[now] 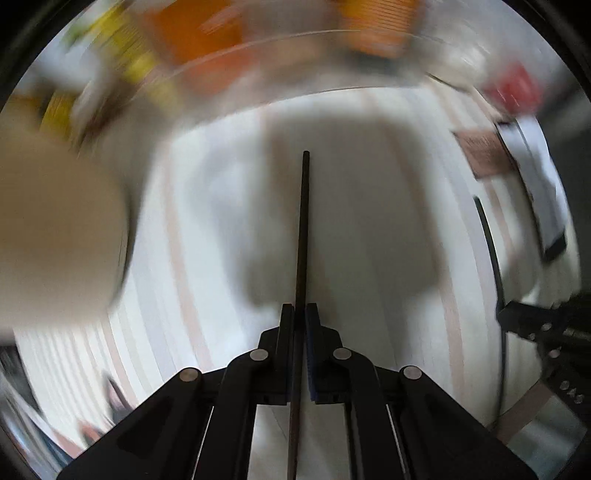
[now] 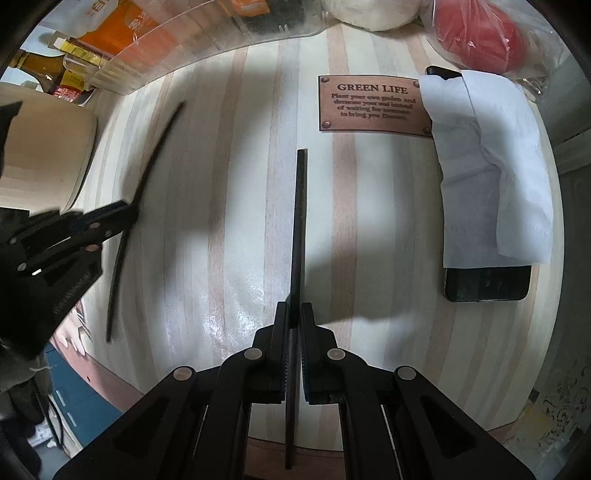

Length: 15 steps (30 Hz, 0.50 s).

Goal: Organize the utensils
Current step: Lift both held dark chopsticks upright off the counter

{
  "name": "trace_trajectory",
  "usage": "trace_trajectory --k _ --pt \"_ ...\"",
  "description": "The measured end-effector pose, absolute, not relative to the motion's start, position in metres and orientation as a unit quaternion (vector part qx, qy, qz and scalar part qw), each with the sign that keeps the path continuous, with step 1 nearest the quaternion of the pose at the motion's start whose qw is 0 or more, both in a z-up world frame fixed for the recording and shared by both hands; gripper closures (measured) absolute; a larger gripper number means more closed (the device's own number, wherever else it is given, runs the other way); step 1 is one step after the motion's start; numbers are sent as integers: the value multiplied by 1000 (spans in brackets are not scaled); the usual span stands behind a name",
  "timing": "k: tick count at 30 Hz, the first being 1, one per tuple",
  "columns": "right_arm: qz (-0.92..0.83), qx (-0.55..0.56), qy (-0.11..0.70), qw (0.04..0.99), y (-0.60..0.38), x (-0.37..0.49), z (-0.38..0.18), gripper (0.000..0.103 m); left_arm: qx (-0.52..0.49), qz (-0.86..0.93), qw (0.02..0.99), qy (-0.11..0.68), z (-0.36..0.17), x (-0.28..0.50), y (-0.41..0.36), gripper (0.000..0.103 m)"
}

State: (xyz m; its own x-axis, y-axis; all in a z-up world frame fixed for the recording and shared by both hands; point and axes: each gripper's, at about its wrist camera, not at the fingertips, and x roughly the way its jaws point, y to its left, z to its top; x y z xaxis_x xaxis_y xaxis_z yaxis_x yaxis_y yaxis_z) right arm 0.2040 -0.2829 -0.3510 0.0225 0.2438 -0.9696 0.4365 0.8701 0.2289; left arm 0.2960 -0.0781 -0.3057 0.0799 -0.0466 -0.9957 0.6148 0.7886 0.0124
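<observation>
In the left wrist view my left gripper (image 1: 299,308) is shut on a thin black chopstick (image 1: 303,221) that sticks out straight ahead over the striped tabletop (image 1: 207,221). The right wrist view shows my right gripper (image 2: 293,306) shut on a second black chopstick (image 2: 300,221). That same view catches the left gripper (image 2: 129,212) at the left, clamped near the middle of its chopstick (image 2: 155,155). A beige container (image 2: 44,147) stands just left of it. At the right edge of the left wrist view, the right gripper (image 1: 506,314) holds its chopstick (image 1: 489,243).
A phone (image 2: 487,282) lies at the right, partly under a white tissue (image 2: 491,166). A brown "GREEN LIFE" label (image 2: 373,105) sits on the table. At the back are a clear tray (image 2: 177,48) of packets, a red thing in a plastic bag (image 2: 476,33) and bottles (image 2: 40,66).
</observation>
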Motion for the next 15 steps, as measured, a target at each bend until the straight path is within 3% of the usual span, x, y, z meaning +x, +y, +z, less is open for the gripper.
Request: trace_trajectory --k 8,15 --pt "-44 195 694 691 -245 226 -352 98 50 -143 700 698 -304 267 15 100" --pt "-4 159 712 684 -220 238 -347 98 62 -146 701 695 -304 247 20 95"
